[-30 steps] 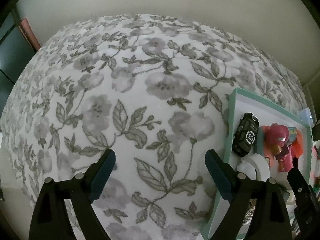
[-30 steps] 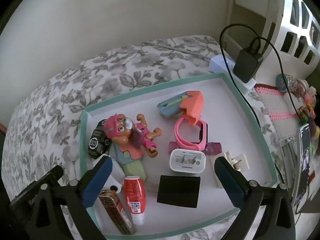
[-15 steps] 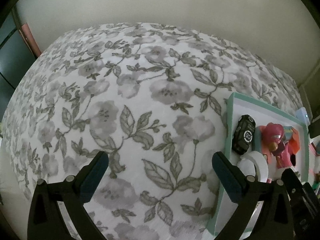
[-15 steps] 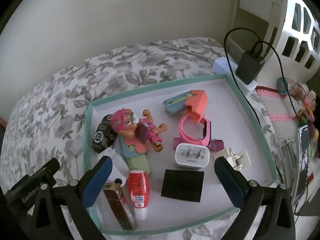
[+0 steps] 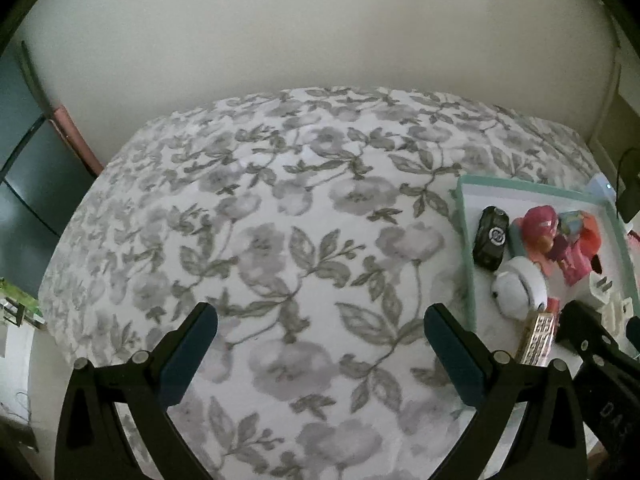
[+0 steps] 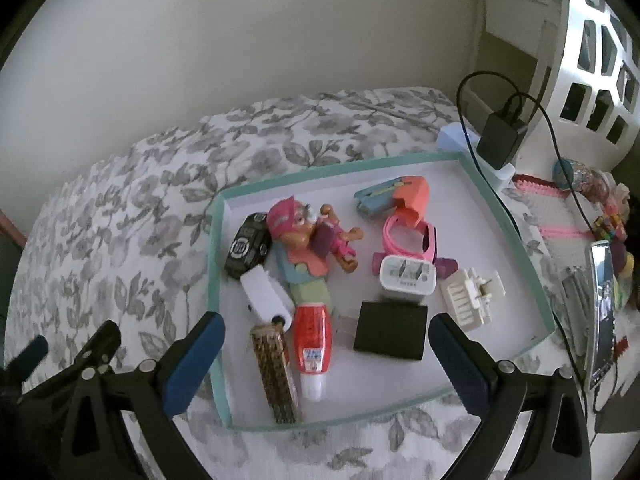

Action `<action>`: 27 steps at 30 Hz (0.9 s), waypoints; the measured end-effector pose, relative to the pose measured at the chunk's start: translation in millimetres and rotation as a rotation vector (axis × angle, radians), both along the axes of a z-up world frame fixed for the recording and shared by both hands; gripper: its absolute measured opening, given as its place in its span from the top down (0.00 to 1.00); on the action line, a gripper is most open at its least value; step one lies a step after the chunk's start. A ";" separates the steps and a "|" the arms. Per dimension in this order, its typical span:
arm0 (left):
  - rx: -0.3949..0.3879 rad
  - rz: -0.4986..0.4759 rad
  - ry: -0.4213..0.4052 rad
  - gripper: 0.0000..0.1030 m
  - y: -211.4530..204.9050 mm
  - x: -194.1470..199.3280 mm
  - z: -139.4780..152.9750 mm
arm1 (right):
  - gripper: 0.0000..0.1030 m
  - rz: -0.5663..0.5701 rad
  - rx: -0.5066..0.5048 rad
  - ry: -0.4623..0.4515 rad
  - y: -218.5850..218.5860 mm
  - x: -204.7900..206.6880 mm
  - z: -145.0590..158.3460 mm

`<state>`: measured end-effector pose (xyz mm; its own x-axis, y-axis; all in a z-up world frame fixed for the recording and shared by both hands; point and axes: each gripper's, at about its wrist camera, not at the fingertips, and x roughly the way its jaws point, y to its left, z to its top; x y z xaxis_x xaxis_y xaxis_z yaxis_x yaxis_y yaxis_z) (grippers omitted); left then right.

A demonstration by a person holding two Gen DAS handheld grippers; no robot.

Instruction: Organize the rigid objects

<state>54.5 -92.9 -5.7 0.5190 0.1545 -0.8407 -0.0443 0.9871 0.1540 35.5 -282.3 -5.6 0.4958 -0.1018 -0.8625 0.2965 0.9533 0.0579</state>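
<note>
Both the left tongs (image 5: 320, 338) and the right tongs (image 6: 326, 346) stand spread wide, pinching nothing. The rigid objects lie in a teal-rimmed tray (image 6: 508, 220) on the floral bedspread (image 5: 280, 220); the black toy car (image 6: 246, 245) carries a round white emblem, and the print on the red tube (image 6: 311, 338) is too small to read

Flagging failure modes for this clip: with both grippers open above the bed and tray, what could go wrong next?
The red tube, patterned case and white cylinder lie packed together; the open right gripper may nudge neighbours. The tray sits on soft bedding and could tilt when pressed.
</note>
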 end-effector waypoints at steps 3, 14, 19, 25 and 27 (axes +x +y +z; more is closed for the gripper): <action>-0.030 0.017 0.002 0.00 13.7 -6.5 3.3 | 0.00 0.022 -0.015 0.008 7.2 -6.0 0.2; -0.037 0.033 0.011 0.00 32.8 -24.7 5.9 | 0.00 0.065 -0.039 0.012 23.4 -29.7 4.5; -0.046 0.008 0.032 0.00 32.8 -30.1 4.0 | 0.00 0.063 -0.041 0.008 24.8 -40.4 6.5; -0.050 0.005 0.039 0.00 35.6 -33.5 4.5 | 0.00 0.059 -0.057 0.005 25.8 -51.4 8.0; -0.047 0.005 0.044 0.00 36.5 -34.3 4.8 | 0.00 0.061 -0.055 0.010 25.9 -54.6 7.3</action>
